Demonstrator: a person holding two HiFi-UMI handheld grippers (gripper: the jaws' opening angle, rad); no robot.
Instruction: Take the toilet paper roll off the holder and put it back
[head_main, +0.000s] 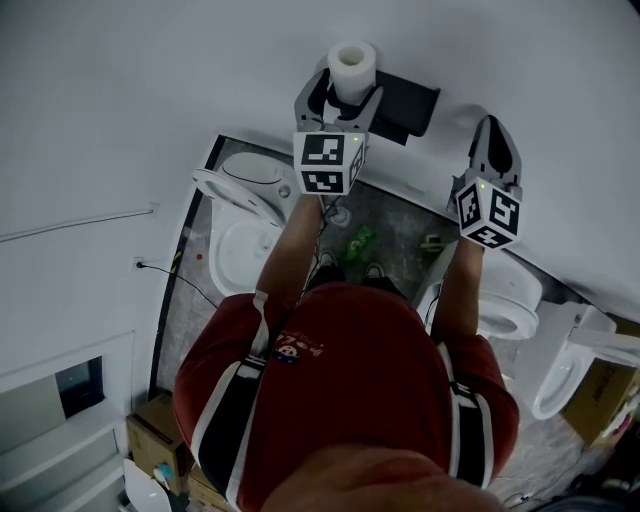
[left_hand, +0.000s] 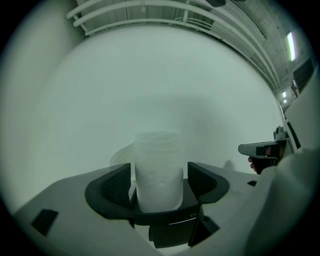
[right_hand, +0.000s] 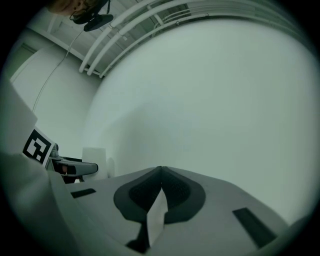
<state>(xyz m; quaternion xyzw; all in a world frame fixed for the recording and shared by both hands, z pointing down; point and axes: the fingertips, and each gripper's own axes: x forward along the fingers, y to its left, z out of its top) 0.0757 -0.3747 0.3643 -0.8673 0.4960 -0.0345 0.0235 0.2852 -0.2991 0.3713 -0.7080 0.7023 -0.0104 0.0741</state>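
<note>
My right tongs (right_hand: 161, 172) are pressed together at the tips. My left tongs (left_hand: 160, 176) stand spread around the white toilet paper roll (left_hand: 158, 157), the pads just clear of it. Only the head view shows the black wall-mounted holder (head_main: 408, 100) carrying the roll.

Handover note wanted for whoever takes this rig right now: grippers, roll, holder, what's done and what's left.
Left gripper: open; the toilet paper roll stands upright between its jaws with a thin gap on each side.
Right gripper: shut on a white paper scrap, off to the side of the roll.
Holder: black, on the wall next to the roll.
Done: can't tell if the roll is seated on it.
Left: probably check seating, then back off.
</note>
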